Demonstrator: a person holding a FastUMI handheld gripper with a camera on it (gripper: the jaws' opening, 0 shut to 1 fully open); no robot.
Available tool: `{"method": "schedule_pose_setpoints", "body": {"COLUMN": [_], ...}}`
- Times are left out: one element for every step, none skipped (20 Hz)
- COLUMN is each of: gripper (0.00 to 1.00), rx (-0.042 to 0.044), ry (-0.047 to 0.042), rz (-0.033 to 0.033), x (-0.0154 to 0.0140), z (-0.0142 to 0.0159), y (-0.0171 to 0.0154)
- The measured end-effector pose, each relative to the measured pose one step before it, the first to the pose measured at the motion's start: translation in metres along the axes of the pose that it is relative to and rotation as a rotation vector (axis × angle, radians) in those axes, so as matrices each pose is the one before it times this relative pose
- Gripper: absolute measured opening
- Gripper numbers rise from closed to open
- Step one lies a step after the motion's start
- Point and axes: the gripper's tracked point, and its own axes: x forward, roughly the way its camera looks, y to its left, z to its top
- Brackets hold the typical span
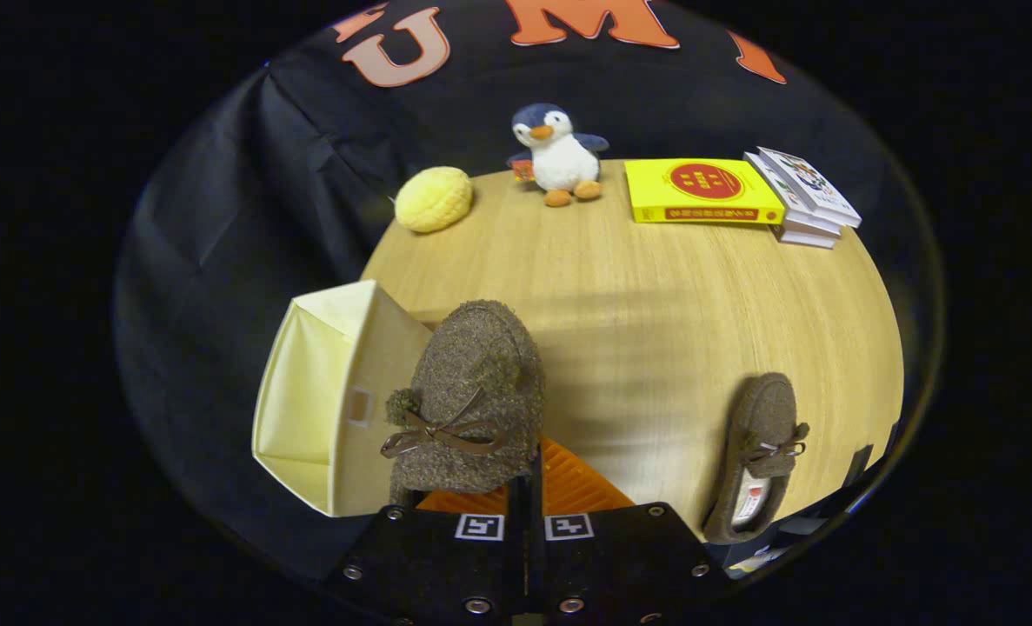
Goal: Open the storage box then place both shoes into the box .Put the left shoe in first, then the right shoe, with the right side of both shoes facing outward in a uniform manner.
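My gripper is shut on a brown fuzzy shoe with a ribbon bow, holding it by its heel rim above the table, toe pointing away. To the left of the held shoe lies the cream fabric storage box, open, its opening facing up and left. The second brown shoe rests on the wooden table to the right of my fingers, near the table's front edge, its insole label showing.
At the table's far side sit a yellow knitted ball, a plush penguin, a yellow book and a stack of white books. Black cloth walls surround the table.
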Motion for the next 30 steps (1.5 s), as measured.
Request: {"method": "schedule_pose_setpoints", "body": {"gripper": [0.03,0.03,0.03,0.03,0.03,0.03,0.03,0.03,0.03,0.03,0.03,0.03,0.03,0.03,0.03,0.03,0.03,0.03,0.03,0.03,0.03,0.03,0.03,0.03,0.04,0.04,0.05,0.06,0.14,0.24], "rx": [-0.00901,-0.00839,-0.00623,-0.00564,-0.00558,-0.00580,-0.00600,-0.00850,-0.00391,-0.00429,-0.00499,-0.00386,-0.00152,-0.00101,0.00452,0.00641,0.00783,0.01141,0.01442,0.00861,-0.00027,-0.00761,-0.00665,-0.00041,0.00891,0.00773,0.00276,-0.00555,-0.00636,-0.00103], "ry": [-0.01659,-0.01510,-0.01544,-0.00683,0.00264,0.00547,0.00933,0.00894,0.01399,0.01576,0.01108,0.01140,0.00934,0.00779,0.00565,0.00828,0.00837,0.01739,0.01631,0.01195,0.00834,0.01256,0.01846,0.01789,0.01732,0.01392,0.01931,0.03218,0.03501,0.02620], "rz": [0.02381,0.02385,0.02483,0.02050,0.01347,0.00900,0.00549,0.00595,0.00028,0.00003,-0.00351,-0.00839,-0.01149,-0.01237,-0.01336,-0.01429,-0.01753,-0.01955,-0.01335,-0.00291,0.00089,-0.00349,-0.00986,-0.01319,-0.01436,-0.00627,0.00693,0.03150,0.04823,0.04180], "x": [-0.00544,-0.00349,0.00018,0.00211,0.00543,0.00529,0.00740,0.00927,0.00877,0.01164,0.01027,0.00882,0.00921,0.00791,0.00935,0.00919,0.00891,0.00945,0.00760,0.00934,0.00772,0.00855,0.00661,0.00788,0.00645,0.00623,0.00475,0.00299,-0.00064,0.00016], "z": [0.00973,0.00900,0.00927,0.00678,0.00390,0.00258,0.00131,0.00083,-0.00111,-0.00092,-0.00169,-0.00145,-0.00170,-0.00179,-0.00110,-0.00209,-0.00154,-0.00310,-0.00380,-0.00116,-0.00174,-0.00264,-0.00404,-0.00577,-0.00546,-0.00349,-0.00428,-0.00779,-0.00655,-0.00945], "y": [0.02004,0.01923,0.01850,0.01588,0.01582,0.01540,0.01350,0.01307,0.01085,0.00586,0.00612,0.00637,0.00471,0.00552,0.00315,0.00113,0.00038,-0.00057,0.00024,0.00101,0.00140,0.00110,0.00036,0.00121,0.00005,0.00010,0.00240,0.00933,0.00977,0.00941]}}
